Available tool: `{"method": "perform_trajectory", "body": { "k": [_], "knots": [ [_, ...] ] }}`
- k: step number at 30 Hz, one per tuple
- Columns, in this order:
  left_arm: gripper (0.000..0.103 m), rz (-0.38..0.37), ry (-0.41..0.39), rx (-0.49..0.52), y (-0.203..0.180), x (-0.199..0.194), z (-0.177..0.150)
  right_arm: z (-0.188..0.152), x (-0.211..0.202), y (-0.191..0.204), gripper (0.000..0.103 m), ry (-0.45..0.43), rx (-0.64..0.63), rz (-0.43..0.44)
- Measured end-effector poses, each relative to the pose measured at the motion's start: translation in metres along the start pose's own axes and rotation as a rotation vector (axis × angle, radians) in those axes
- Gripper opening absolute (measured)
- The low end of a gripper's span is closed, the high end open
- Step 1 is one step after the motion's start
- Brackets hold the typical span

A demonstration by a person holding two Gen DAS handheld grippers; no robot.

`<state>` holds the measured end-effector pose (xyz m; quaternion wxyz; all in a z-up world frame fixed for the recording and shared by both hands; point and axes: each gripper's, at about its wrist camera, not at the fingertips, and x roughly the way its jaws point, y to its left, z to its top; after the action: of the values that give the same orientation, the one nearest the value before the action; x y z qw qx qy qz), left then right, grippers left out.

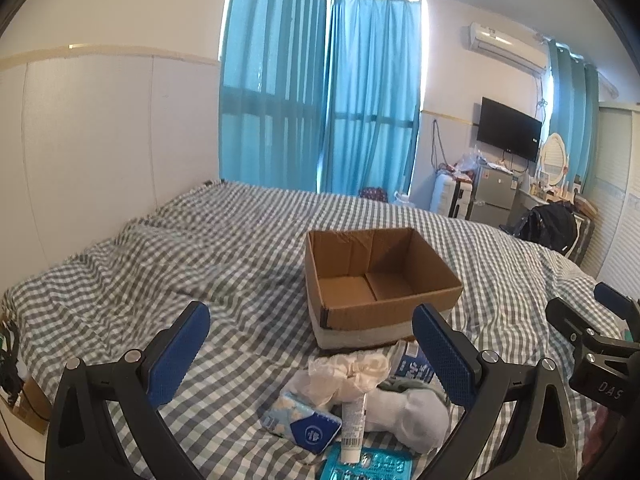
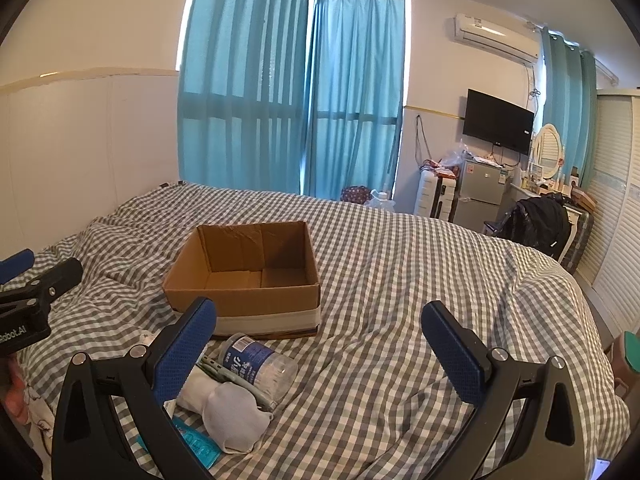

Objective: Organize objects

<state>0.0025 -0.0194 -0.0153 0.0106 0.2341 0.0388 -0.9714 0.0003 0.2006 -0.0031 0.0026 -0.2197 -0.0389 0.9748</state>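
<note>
An open empty cardboard box (image 1: 380, 276) (image 2: 248, 276) sits on the checked bed. In front of it lies a pile: a crumpled white bag (image 1: 348, 372), a tissue pack (image 1: 300, 424), a white tube (image 1: 354, 428), white socks (image 1: 408, 416) (image 2: 232, 416), a plastic bottle with a blue label (image 2: 256, 364) (image 1: 412, 364), and a teal blister pack (image 1: 368, 464) (image 2: 196, 444). My left gripper (image 1: 312, 356) is open above the pile. My right gripper (image 2: 320, 348) is open and empty over bare bedding, right of the pile; it shows at the right edge of the left wrist view (image 1: 592, 320).
The bed (image 2: 400, 264) fills the foreground, with a white wall panel (image 1: 100, 140) to the left. Blue curtains (image 1: 320, 100), a wall TV (image 2: 498, 122), a small fridge (image 2: 480, 196) and a chair with a black backpack (image 2: 540, 220) stand beyond the bed.
</note>
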Motion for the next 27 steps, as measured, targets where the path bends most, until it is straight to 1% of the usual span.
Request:
{"method": "perform_trajectory", "body": {
  "k": [4,7,10,11,13,15,16,19,20,21,22,23,24,27],
  "knots": [
    [0.103,-0.006,0.075,-0.002,0.010,0.017,-0.016,-0.008,0.007,0.004,0.103,0.035,-0.004,0.038],
    [0.103,0.018,0.100,0.005,0.014,0.029,-0.030,-0.022,0.022,0.011,0.103,0.094,-0.008,0.067],
    [0.103,0.025,0.161,0.039,0.011,0.046,-0.043,-0.042,0.049,0.022,0.103,0.190,-0.021,0.097],
    [0.103,0.029,0.185,0.051,0.009,0.051,-0.048,-0.054,0.064,0.028,0.103,0.241,-0.021,0.117],
    [0.103,0.031,0.223,0.081,0.006,0.060,-0.058,-0.071,0.082,0.036,0.101,0.316,-0.028,0.154],
    [0.103,0.037,0.252,0.108,0.005,0.068,-0.068,-0.088,0.097,0.045,0.092,0.372,-0.041,0.192],
    [0.103,0.041,0.272,0.117,0.004,0.073,-0.074,-0.095,0.103,0.049,0.089,0.397,-0.050,0.210],
    [0.103,0.036,0.329,0.119,0.005,0.086,-0.087,-0.110,0.116,0.056,0.078,0.455,-0.061,0.274],
    [0.103,0.035,0.345,0.118,0.004,0.088,-0.091,-0.113,0.119,0.057,0.068,0.471,-0.060,0.297],
    [0.103,0.034,0.360,0.121,0.004,0.091,-0.094,-0.117,0.121,0.056,0.066,0.482,-0.063,0.303],
    [0.103,0.038,0.374,0.132,0.003,0.094,-0.098,-0.118,0.121,0.056,0.063,0.480,-0.066,0.302],
    [0.103,0.047,0.386,0.147,0.002,0.096,-0.102,-0.119,0.120,0.053,0.057,0.477,-0.063,0.307],
    [0.102,0.055,0.398,0.162,0.000,0.099,-0.106,-0.118,0.119,0.050,0.054,0.472,-0.055,0.314],
    [0.099,0.071,0.439,0.197,-0.002,0.106,-0.114,-0.110,0.106,0.034,0.050,0.436,-0.030,0.315]
  ]
}}
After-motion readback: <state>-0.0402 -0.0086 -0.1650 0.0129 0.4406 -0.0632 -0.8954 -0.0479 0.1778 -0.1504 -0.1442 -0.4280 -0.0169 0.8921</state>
